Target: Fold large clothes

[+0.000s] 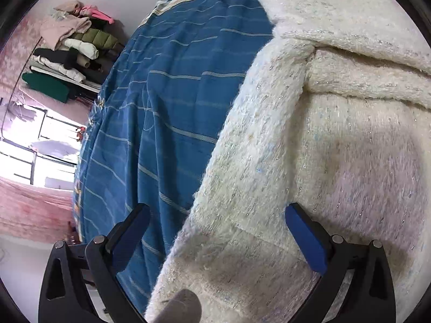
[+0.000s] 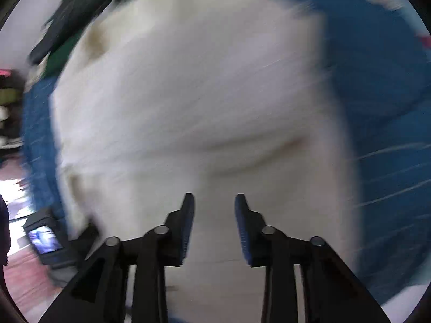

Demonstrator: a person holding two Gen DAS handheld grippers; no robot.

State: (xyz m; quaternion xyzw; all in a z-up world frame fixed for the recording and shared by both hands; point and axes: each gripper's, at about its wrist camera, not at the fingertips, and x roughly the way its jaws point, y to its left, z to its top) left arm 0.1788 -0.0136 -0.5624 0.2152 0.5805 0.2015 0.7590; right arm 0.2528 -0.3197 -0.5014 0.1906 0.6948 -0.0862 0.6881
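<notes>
A cream fuzzy knit coat (image 1: 309,134) with glitter threads lies on a blue striped bedspread (image 1: 167,102). My left gripper (image 1: 218,215) is open wide, its jaws standing on either side of the coat's left edge, close above it. In the right wrist view, which is blurred by motion, the same cream coat (image 2: 188,94) fills the middle over the blue bedspread (image 2: 382,107). My right gripper (image 2: 214,202) is open a little, with nothing between its jaws, just above the coat's near part.
A shelf with a pile of folded clothes (image 1: 72,43) stands beyond the bed at the left, next to a bright window (image 1: 32,145). A dark green garment (image 2: 70,27) lies at the far side of the bed. A small lit screen (image 2: 44,238) sits low left.
</notes>
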